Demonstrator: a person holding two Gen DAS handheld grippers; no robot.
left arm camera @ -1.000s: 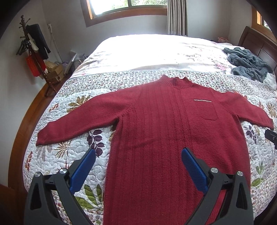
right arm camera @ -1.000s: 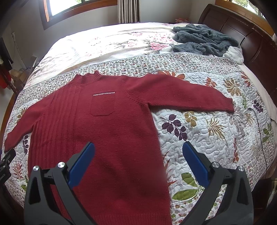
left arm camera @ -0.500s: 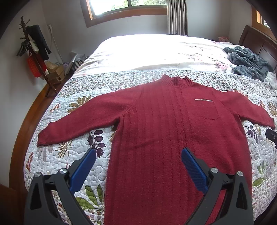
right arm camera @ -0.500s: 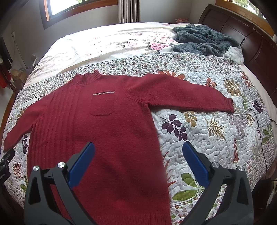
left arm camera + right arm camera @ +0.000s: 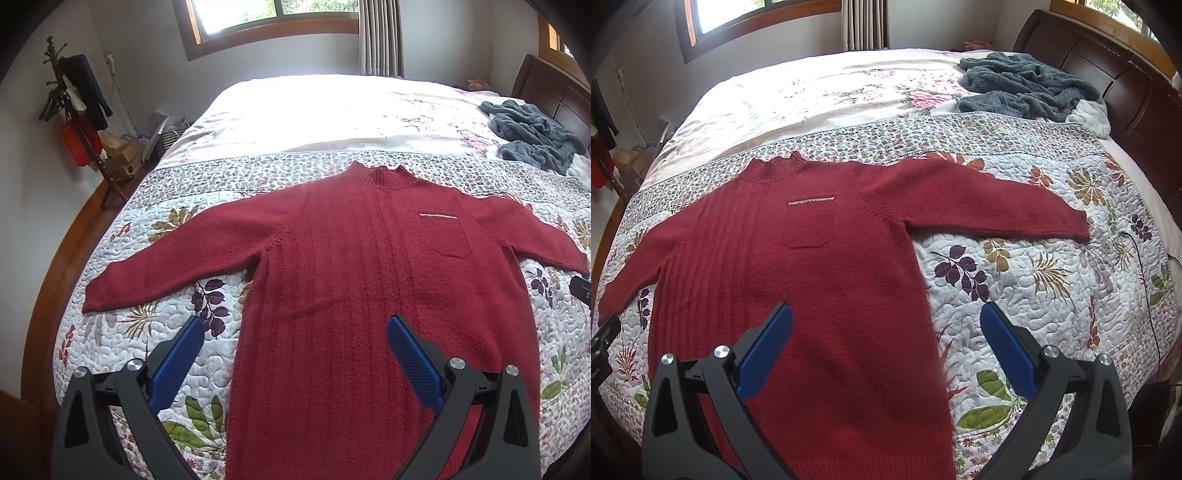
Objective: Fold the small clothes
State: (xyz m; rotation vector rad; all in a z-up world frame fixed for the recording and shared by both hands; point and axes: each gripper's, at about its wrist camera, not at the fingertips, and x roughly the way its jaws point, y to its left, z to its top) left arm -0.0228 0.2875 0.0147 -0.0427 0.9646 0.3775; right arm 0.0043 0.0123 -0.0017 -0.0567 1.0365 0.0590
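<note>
We hold the left gripper (image 5: 293, 332) and right gripper (image 5: 886, 318) wide open and empty above a flat red sweater (image 5: 369, 288), and next we likely pinch a sleeve (image 5: 979, 206) to fold inward.

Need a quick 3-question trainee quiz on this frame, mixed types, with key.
1. True or false: the red sweater lies spread flat on the quilt with both sleeves stretched out.
2. Multiple choice: the left gripper is A) open and empty, B) shut on a sleeve, C) shut on the hem.
3. Fill in: the grey fleece garment lies crumpled near the bed's ____.

Key: 1 true. 2 A; the right gripper is open too. 3 headboard.
</note>
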